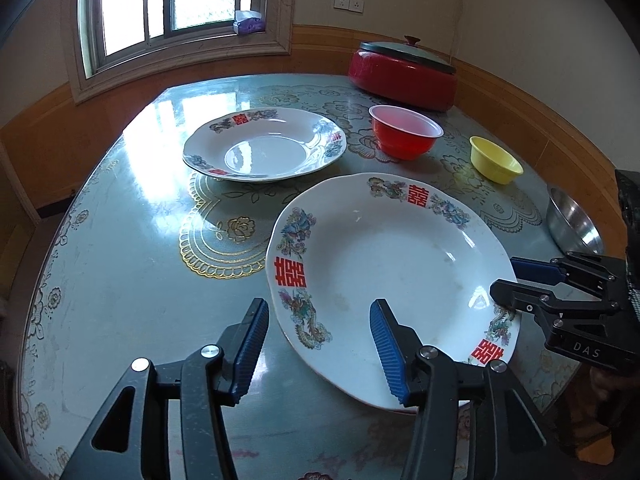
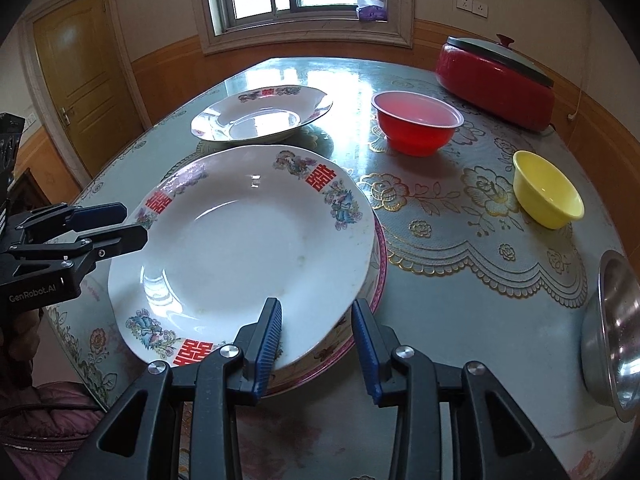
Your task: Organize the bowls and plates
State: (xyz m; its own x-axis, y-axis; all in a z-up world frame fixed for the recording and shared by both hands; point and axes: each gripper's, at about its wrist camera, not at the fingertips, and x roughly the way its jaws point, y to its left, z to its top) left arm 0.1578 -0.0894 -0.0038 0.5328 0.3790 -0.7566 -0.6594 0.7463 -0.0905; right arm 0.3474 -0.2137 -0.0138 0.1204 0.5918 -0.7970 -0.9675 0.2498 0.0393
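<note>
A large white plate [image 1: 384, 264] [image 2: 248, 248] with red characters and flower prints lies nearest me, on top of a pink-rimmed plate [image 2: 378, 276]. My left gripper [image 1: 319, 305] [image 2: 128, 224] is open; its jaws straddle the plate's left rim without pressing it. My right gripper [image 2: 315, 303] [image 1: 505, 278] is shut on the plate's right rim, one pad above and one at the edge. A second, matching plate [image 1: 264, 148] [image 2: 260, 114] sits farther back. A red bowl [image 1: 406, 132] [image 2: 416, 124], a yellow bowl [image 1: 496, 160] [image 2: 546, 190] and a steel bowl [image 1: 572, 224] [image 2: 612, 332] stand to the right.
The round table [image 1: 120, 240] has a glossy floral cover. A red pot with a lid [image 1: 404, 76] [image 2: 496, 80] stands at the back right by the wall. A quilted purple garment [image 2: 40, 420] shows at the table's near left edge.
</note>
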